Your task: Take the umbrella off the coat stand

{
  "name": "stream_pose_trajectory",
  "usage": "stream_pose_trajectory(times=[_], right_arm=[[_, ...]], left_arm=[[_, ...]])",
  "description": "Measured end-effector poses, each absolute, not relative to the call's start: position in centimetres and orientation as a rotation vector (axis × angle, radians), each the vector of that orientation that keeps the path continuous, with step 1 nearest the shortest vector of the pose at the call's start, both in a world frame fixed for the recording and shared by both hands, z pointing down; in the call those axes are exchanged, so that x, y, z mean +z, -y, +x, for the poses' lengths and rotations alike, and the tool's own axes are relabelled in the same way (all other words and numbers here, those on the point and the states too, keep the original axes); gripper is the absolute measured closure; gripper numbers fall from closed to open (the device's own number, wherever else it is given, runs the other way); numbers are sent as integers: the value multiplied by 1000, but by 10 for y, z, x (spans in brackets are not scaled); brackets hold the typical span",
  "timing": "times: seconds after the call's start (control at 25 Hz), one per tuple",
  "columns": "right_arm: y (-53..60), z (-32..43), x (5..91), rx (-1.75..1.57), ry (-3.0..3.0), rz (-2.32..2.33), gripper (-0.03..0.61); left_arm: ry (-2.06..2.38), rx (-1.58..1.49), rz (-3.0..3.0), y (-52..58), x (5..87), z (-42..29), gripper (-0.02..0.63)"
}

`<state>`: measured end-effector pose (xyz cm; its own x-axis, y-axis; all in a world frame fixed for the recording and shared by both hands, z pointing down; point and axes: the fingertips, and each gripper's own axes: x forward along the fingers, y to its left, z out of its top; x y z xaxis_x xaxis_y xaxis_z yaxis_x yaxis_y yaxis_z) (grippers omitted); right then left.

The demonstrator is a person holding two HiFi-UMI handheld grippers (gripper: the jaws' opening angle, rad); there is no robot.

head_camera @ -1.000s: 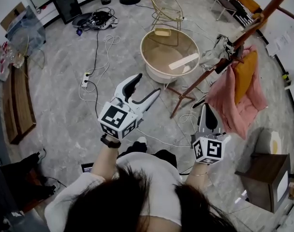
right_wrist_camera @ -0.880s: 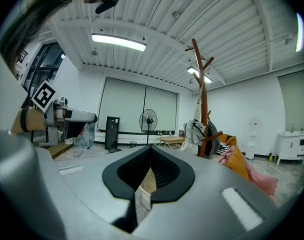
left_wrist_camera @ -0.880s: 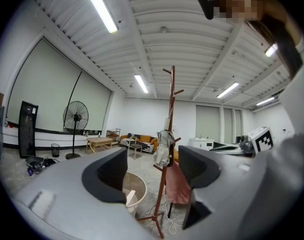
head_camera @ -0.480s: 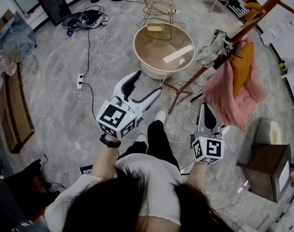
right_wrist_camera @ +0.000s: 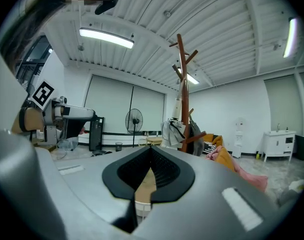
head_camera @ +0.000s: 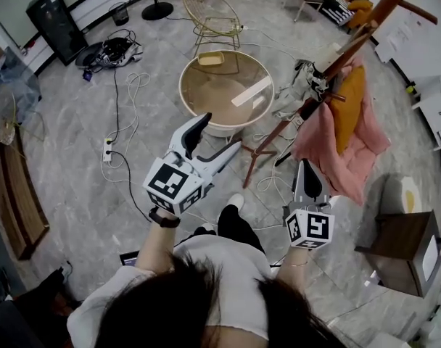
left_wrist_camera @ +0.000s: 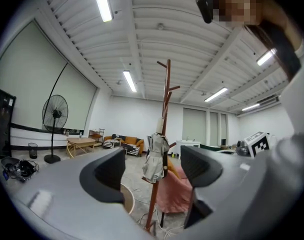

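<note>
The grey folded umbrella [head_camera: 307, 78] hangs on a peg of the brown coat stand [head_camera: 365, 27], above a pink cloth [head_camera: 336, 147] and an orange cloth [head_camera: 349, 107]. My left gripper [head_camera: 219, 135] is open and empty, held level some way short of the stand. In the left gripper view the umbrella [left_wrist_camera: 154, 159] shows far off between the jaws of that gripper [left_wrist_camera: 152, 169], against the pole [left_wrist_camera: 165, 109]. My right gripper [head_camera: 305, 167] is shut and empty, just below the pink cloth in the head view. From the right gripper [right_wrist_camera: 151, 154] the umbrella [right_wrist_camera: 171, 130] and the stand [right_wrist_camera: 182, 79] lie ahead.
A round beige table [head_camera: 186, 96] stands left of the stand's feet [head_camera: 255, 154]. Cables and a power strip [head_camera: 106, 149] lie on the floor at the left. A wire chair [head_camera: 209, 17] is farther back, and a wooden cabinet [head_camera: 394, 256] is at the right.
The person has stepped toward the coat stand with one foot forward. Both grippers have come nearer to the stand. The table and stand have shifted left and down in the head view.
</note>
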<state>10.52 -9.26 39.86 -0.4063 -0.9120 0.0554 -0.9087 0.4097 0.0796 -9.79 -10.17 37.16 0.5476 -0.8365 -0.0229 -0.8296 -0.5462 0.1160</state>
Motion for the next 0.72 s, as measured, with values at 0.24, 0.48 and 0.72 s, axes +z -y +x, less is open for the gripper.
stream_pose_trajectory(times=[0.24,0.48,0.72], right_arm=[[146,141,387,-64,2528,1728,575],[193,169,376,-71,2521,1759,575],[225,189,373,-92,2532,1764,575]], left_arm=[[1369,-124,2741,164,357,-56,236],[1325,-130,2779,214,343,-23,224],[1281,-120,2817,252,340,9,206]])
